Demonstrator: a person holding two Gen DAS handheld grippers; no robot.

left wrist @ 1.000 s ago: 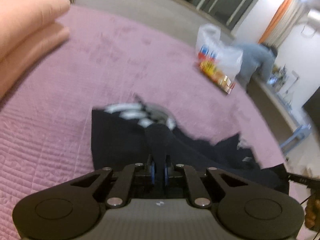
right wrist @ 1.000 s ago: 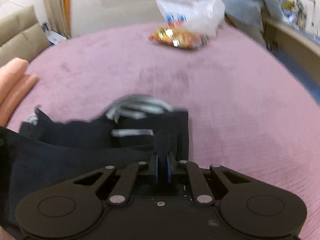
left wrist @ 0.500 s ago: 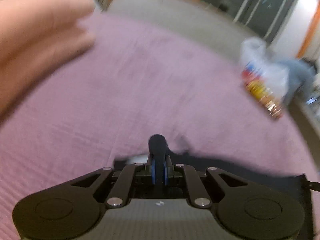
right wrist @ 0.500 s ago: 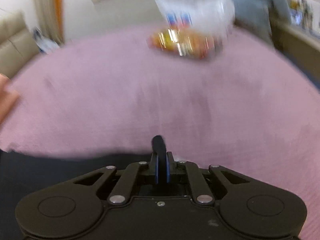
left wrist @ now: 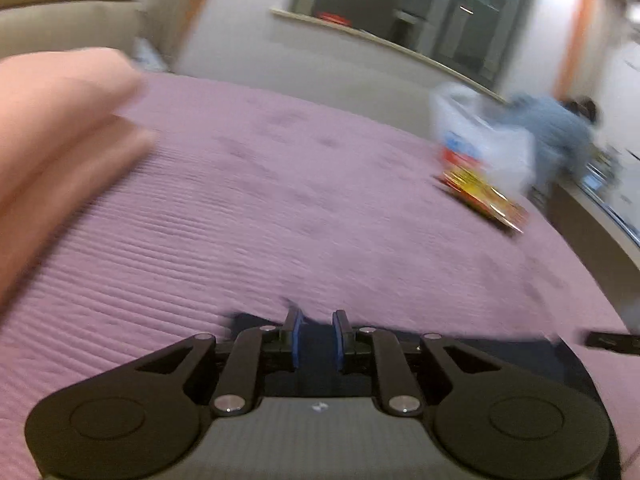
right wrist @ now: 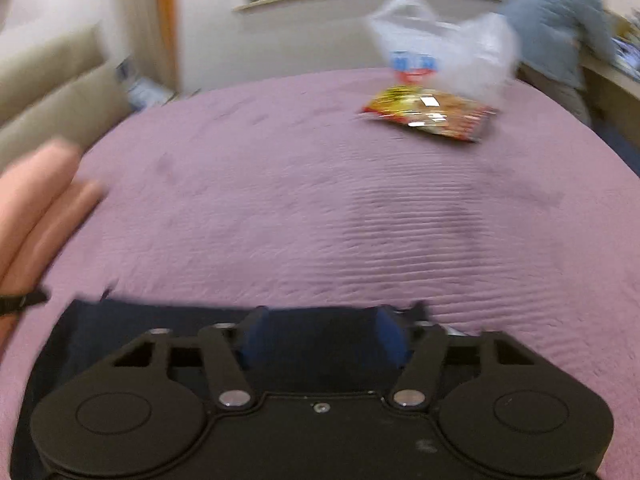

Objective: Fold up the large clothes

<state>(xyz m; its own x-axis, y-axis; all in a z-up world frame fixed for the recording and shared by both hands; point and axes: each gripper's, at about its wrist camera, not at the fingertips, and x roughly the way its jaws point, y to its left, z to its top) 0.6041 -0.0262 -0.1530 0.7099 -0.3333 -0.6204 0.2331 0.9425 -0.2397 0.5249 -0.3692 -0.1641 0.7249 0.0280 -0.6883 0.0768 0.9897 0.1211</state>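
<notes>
I have a gripper in each hand, and both sit right at the near edge of the dark garment point(right wrist: 132, 328), which lies flat on the purple bedspread point(right wrist: 320, 208). My left gripper point(left wrist: 316, 340) has just been opening: its blue pads point(left wrist: 295, 336) stand a narrow gap apart with dark cloth showing between them, and as far as I can see they are not pressing on it. My right gripper point(right wrist: 320, 338) has also just been opening and stands wider, its pads clear of the cloth on either side, the garment's edge lying under and between them. I judge this to be the release at the end of a fold, with the edge I carried now laid down on the rest of the garment. To do it well I should let the jaws part fully before I lift, so no fabric drags up with a pad and spoils the crease, and I should draw both grippers back together and level, so the laid edge does not skew. Before the next fold I would check that the edge lies straight along the bedspread. From the garment, the folded pink blanket point(left wrist: 60, 132) lies away to the left, and the snack packet point(right wrist: 428, 114) with the white plastic bag point(right wrist: 440, 48) behind it sits far across the bedspread, all well apart from my work.
</notes>
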